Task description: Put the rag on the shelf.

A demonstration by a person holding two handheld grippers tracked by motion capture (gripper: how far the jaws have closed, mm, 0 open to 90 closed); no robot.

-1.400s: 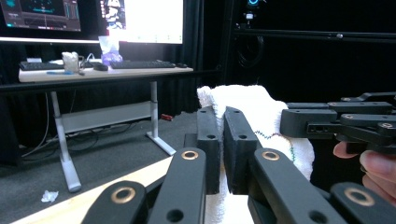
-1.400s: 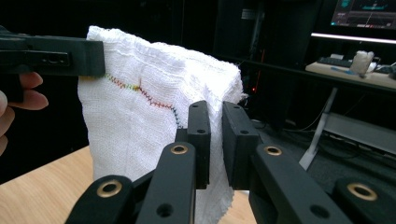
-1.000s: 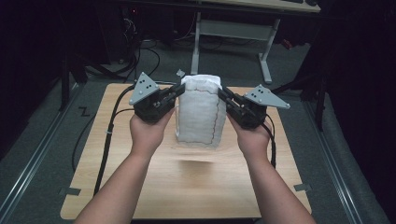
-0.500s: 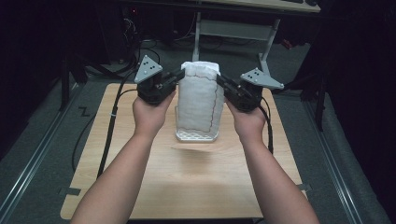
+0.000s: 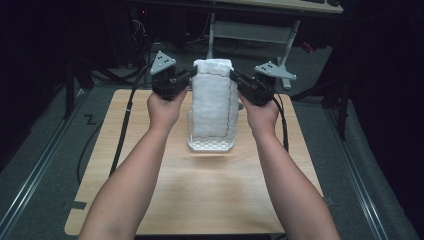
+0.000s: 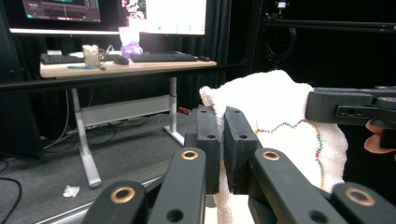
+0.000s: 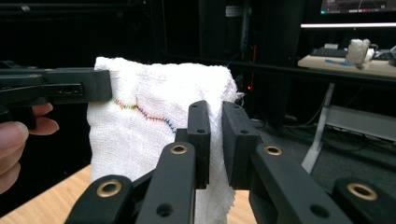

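Holding the white towel (image 5: 214,100) hanging above the tabletop (image 5: 150,200), left gripper (image 5: 189,76) and right gripper (image 5: 235,77) each clamped on a top corner, calls for level hands and even tension.

left claw (image 5: 191,74) – black, brass rivets | right claw (image 5: 232,75) – black, grey plate | bare forearms, black cables

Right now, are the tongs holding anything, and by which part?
Yes. Both hold the white towel hanging above the table: the left tongs pinch its upper left corner, the right tongs its upper right corner.
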